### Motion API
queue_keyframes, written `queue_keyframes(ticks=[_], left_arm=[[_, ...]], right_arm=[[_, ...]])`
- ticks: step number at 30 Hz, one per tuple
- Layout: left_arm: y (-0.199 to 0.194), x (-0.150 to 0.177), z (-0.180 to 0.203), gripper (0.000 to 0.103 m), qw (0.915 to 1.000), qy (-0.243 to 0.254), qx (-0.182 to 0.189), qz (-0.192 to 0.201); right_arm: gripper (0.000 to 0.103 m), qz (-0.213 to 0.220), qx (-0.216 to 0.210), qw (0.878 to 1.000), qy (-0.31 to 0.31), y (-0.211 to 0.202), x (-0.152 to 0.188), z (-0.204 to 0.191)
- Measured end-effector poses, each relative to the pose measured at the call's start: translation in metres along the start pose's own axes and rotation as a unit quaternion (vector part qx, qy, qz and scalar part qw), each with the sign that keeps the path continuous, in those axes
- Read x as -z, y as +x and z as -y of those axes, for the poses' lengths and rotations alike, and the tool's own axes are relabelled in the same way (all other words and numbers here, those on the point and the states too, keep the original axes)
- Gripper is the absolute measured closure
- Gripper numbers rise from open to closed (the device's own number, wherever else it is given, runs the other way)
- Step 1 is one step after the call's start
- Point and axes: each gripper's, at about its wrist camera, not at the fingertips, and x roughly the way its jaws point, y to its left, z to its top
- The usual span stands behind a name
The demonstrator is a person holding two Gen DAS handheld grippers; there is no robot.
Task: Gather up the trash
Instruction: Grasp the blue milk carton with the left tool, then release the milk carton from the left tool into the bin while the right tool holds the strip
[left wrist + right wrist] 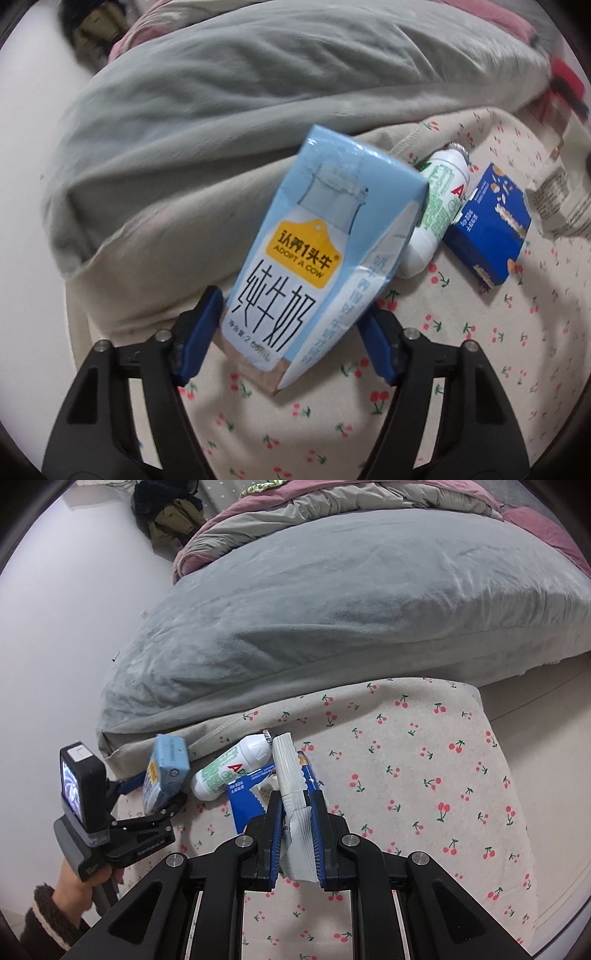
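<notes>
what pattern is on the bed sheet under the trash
Small red cherries with green stems on a cream bed sheet, clearest in the right wrist view.

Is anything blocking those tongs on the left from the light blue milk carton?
Nothing visible: the light blue milk carton already sits between the left tongs. The white plastic bottle lies just behind it.

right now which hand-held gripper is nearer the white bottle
Left. The left hand-held gripper holds the milk carton, which sits against the white bottle. The right hand-held gripper, clamping a wrapper, sits farther back.
</notes>
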Motion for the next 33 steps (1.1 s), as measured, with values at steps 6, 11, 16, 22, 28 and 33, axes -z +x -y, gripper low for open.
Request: queue_keyframes(ticks=[6,11,16,22,28,33], left_arm=[[-0.018,0.025,-0.020,0.036,0.9971,-0.076,0.012,0.000],[-0.036,0.047,-0.030,0.036,0.9948,-0.099,0.017,-0.017],[-0.060,0.055,-0.034,0.036,0.9945,-0.103,0.008,-0.017],[-0.072,0.085,-0.060,0.036,0.9887,-0.149,0.013,-0.011],[-0.084,0.127,-0.108,0.036,0.9805,-0.197,0.009,-0.005],[-0.089,0.159,-0.139,0.036,0.9730,-0.230,-0.007,-0.017]], right_arm=[[0.088,0.003,-0.007,1.000,-0.005,-0.005,0.006,-0.008],[0.088,0.001,-0.016,1.000,-0.008,-0.008,0.013,-0.017],[0.088,0.001,-0.032,0.999,-0.012,-0.012,0.020,-0.032],[0.088,0.004,-0.049,0.998,-0.030,-0.018,0.033,-0.061],[0.088,0.000,-0.066,0.996,-0.063,-0.019,0.047,-0.103],[0.088,-0.016,-0.083,0.993,-0.084,-0.008,0.060,-0.139]])
